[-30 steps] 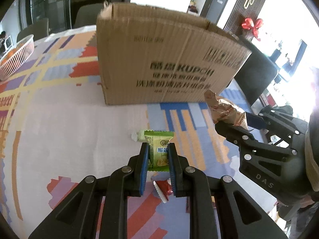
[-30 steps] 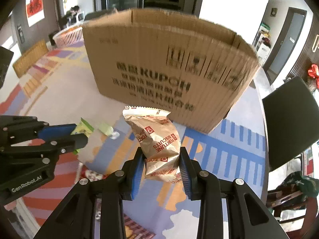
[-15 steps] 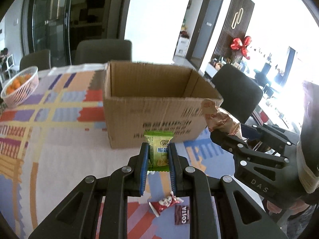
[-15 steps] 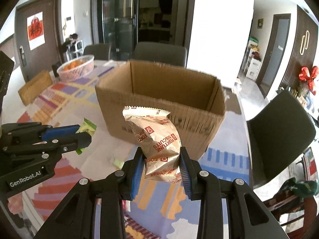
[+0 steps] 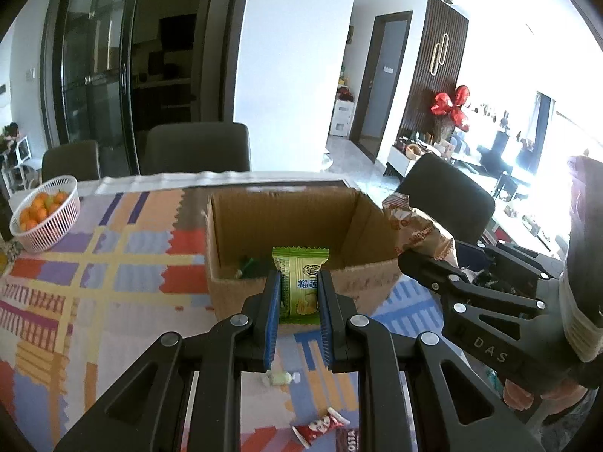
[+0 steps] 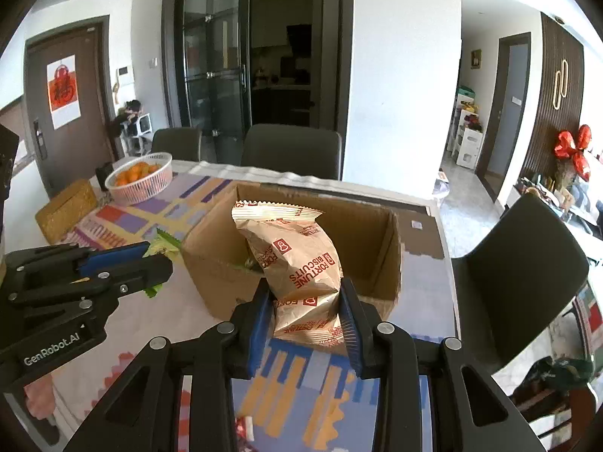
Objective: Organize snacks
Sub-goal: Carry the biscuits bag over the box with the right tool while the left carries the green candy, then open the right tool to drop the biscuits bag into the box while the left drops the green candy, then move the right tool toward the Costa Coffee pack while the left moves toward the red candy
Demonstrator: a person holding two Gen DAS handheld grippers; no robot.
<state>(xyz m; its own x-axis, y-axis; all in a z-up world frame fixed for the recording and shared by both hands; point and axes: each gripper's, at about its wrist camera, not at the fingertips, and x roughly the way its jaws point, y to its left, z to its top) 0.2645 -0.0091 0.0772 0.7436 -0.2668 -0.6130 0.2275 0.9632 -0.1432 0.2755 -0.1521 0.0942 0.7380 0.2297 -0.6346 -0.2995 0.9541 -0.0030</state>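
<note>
My left gripper [image 5: 299, 293] is clamped on a flat green snack packet [image 5: 300, 282] with a round emblem and yellow picture, its blue pads pinching the packet's lower half so it stands upright in front of the open brown cardboard box [image 5: 301, 290]. My right gripper [image 6: 307, 314] squeezes a crinkled tan foil bag of Fortune Biscuits [image 6: 292, 260] printed in red, the bag rising tilted above the box's near wall.

Only the left wrist view shows the loose snacks below on the colourful patterned tablecloth [image 5: 113, 263]: a pale green wrapped candy [image 5: 280, 377], a red-and-white wrapped sweet [image 5: 320, 423] and a dark brown sachet [image 5: 348, 439] at the frame's bottom edge. It also catches something dark green lying inside the box.

Only the right wrist view shows a woven tan box [image 6: 68, 213] beside the white basket of oranges [image 6: 139, 177], and a brown door with a red poster [image 6: 63, 92].
</note>
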